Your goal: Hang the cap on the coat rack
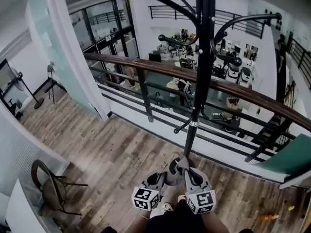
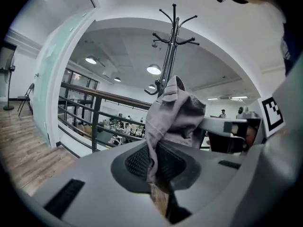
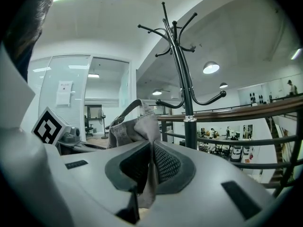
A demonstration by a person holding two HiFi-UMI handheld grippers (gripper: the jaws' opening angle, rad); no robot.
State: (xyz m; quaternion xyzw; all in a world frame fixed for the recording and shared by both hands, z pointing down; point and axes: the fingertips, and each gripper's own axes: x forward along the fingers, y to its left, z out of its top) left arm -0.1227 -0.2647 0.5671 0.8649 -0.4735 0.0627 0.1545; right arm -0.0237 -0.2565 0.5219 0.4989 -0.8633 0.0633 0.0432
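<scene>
A black coat rack (image 1: 203, 57) with curved hooks rises just in front of me, its pole going down to the wooden floor. Both grippers are low in the head view, side by side, and hold a grey cap (image 1: 176, 165) between them near the pole's foot. My left gripper (image 1: 163, 177) is shut on the cap's fabric (image 2: 177, 112), which bunches up above its jaws (image 2: 154, 162). My right gripper (image 1: 190, 173) is shut on another edge of the cap (image 3: 132, 126), pinched between its pads (image 3: 150, 162). The rack (image 2: 171, 46) (image 3: 182, 70) stands beyond the cap in both gripper views.
A brown-topped railing (image 1: 146, 67) with dark bars runs right behind the rack, over an open drop to a lower office floor. A glass partition (image 1: 58, 57) stands at the left. A chair (image 1: 48, 188) sits at the lower left, and a fan (image 1: 19, 86) further back.
</scene>
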